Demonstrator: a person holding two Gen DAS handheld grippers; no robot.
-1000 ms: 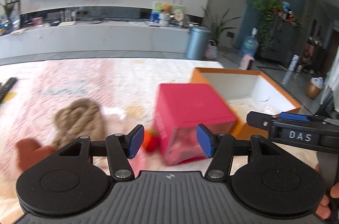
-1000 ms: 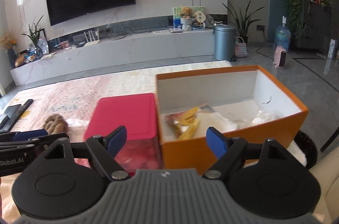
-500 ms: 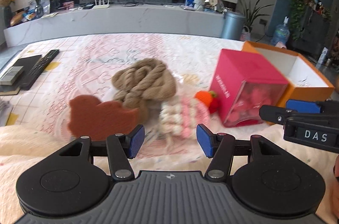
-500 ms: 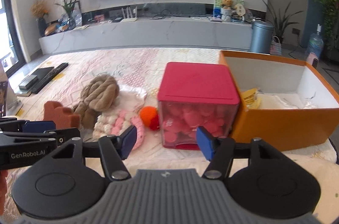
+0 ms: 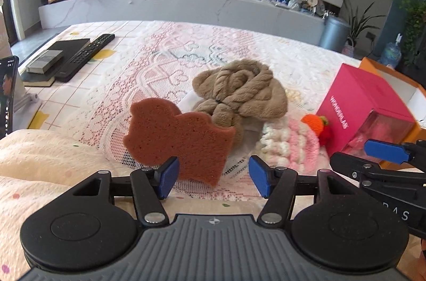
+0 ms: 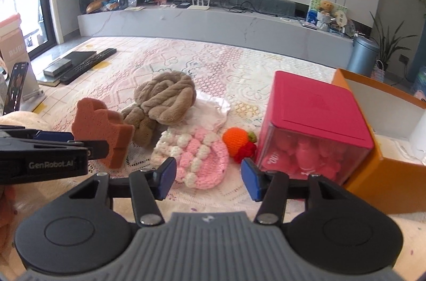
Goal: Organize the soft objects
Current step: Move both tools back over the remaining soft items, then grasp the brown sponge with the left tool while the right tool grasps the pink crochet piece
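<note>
- Fingers: my left gripper (image 5: pixel 211 181) is opening and my right gripper (image 6: pixel 209 178) is closing, nothing between either pair.
- Risk: the sponge (image 5: pixel 178 140) stands on edge mid-cloth; a nudge could topple it.
- Around: towel (image 5: pixel 241 92) leans behind it; knit pad (image 6: pixel 195 157) lies beside the pink box (image 6: pixel 314 129), crowding my right gripper.

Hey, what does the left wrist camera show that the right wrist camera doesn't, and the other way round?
Only the left wrist view shows the white lettering on the side of the pink lidded box and the duck-shaped outline of the brown sponge, broadside.

Only the right wrist view shows the pink plush toys through the box's clear front, the crumpled white cloth and the orange box's white interior.

Both show the twisted tan plush rope, the pink-and-white crochet piece, the orange crochet fruit and the black remote.
</note>
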